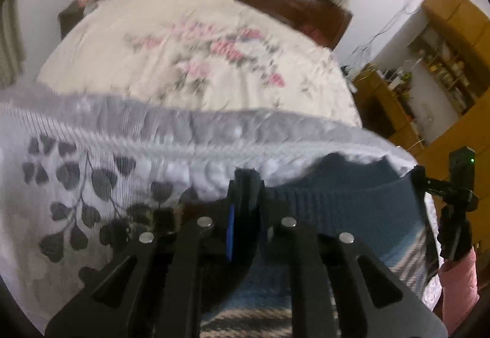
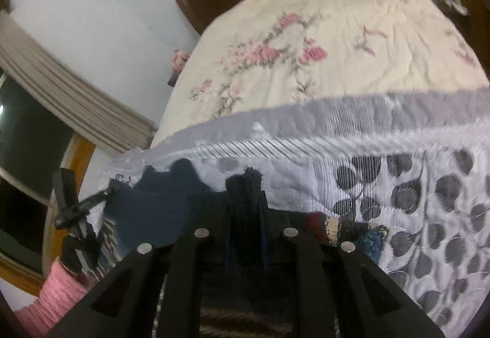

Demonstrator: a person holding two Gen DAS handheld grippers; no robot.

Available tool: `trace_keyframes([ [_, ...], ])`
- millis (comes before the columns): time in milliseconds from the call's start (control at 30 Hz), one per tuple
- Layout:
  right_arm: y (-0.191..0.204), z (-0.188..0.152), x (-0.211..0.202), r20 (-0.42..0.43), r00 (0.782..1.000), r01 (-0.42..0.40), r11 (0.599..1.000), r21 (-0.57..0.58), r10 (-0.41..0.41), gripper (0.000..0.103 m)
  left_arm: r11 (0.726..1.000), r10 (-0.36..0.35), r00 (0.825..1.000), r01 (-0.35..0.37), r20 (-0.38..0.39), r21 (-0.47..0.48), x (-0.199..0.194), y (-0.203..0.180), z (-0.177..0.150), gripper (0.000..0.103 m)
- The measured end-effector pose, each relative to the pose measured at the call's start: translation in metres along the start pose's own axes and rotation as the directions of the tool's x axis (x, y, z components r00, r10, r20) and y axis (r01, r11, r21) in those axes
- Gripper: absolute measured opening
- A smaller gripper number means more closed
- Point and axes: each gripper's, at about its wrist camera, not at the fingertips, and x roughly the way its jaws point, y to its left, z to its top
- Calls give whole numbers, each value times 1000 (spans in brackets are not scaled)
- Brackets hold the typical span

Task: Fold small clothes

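- Between the fingers of the left gripper (image 1: 246, 184), a dark blue ribbed hem of the knitted garment (image 1: 337, 203) is pinched; the fingers are pressed together on the cloth.
- Below that hem, the knit turns to paler blue and striped bands running back toward the camera.
- Between the fingers of the right gripper (image 2: 245, 184), a bunched navy edge of the same garment (image 2: 153, 209) is clamped tight.
- Right of those fingers, red, cream and blue knitted patches show.
- Beyond both fingertips lies a grey leaf-print quilt (image 1: 92, 160), then a cream floral bedspread (image 1: 183, 56).
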Motion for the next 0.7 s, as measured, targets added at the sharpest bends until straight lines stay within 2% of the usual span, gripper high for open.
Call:
trace_keyframes([
  [33,-3,-1,4,-7,1000,0,1000,9,0,17,1000,4,1000,-4,-11,-11,4,4,-1,21],
  [167,-12,-4,6,-19,999,-30,999,39,31,23,998,4,999,-6,-38,-65,13,19,-4,30],
  [200,-12,-5,3,-17,999,-33,998,45,34,25,997,2,999,-5,-37,-82,11,22,-3,35],
  [267,-12,-5,-13,4,1000,-9,999,40,9,39,993,-9,1000,9,-6,-117,-2,27,-1,42],
  [333,-12,-9,-29,22,1000,12,1000,22,-12,40,991,-1,1000,5,27,-135,-17,30,0,56],
  [433,-14,-22,-58,34,999,39,999,5,-39,46,991,12,997,-1,80,-135,-49,27,-5,59],
  [567,-19,-61,-85,3,998,66,998,0,-66,48,997,43,993,-36,107,-72,-85,5,-21,63],
  [700,-17,-106,-91,-51,998,47,999,3,-47,48,1000,4,995,-3,96,-8,-98,-30,-48,68],
])
